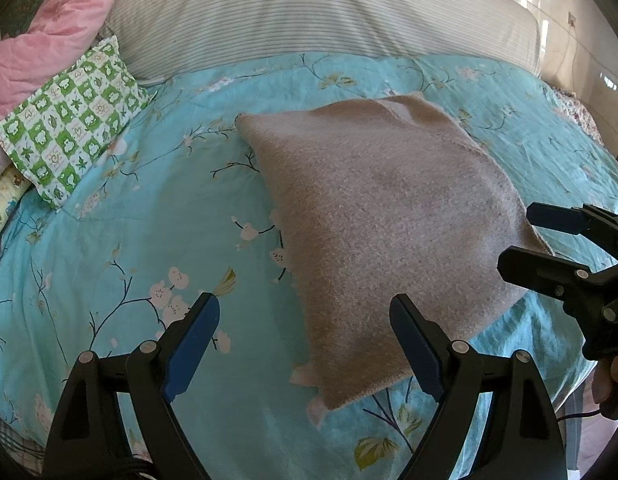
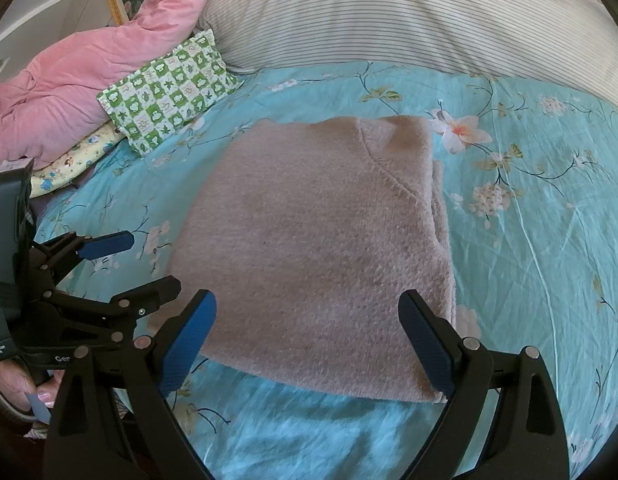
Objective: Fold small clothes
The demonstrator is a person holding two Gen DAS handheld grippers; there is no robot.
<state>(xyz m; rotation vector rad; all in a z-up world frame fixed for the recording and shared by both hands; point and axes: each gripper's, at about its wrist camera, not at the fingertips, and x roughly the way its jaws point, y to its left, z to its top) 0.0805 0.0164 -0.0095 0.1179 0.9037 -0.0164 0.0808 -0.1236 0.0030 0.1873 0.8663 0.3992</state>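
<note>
— Both claws hang spread wide over the bed, gripping nothing: my left claw (image 1: 305, 336) and my right claw (image 2: 309, 332).

— And the garment?

— Just past them, the folded beige knit (image 2: 321, 248) lies flat on the turquoise floral quilt (image 2: 529, 240). Farther back I see a green checked pillow (image 2: 169, 92), then a striped bolster (image 2: 389, 12).

Your left black two-finger gripper with blue pads (image 1: 305, 340) is held low and level, jaws spread wide with nothing between them. Your right black gripper with blue pads (image 2: 309, 336) sits just beside it, angled inward, jaws also wide apart and empty. Your bare left hand (image 2: 13, 388) wraps the handle below.
</note>
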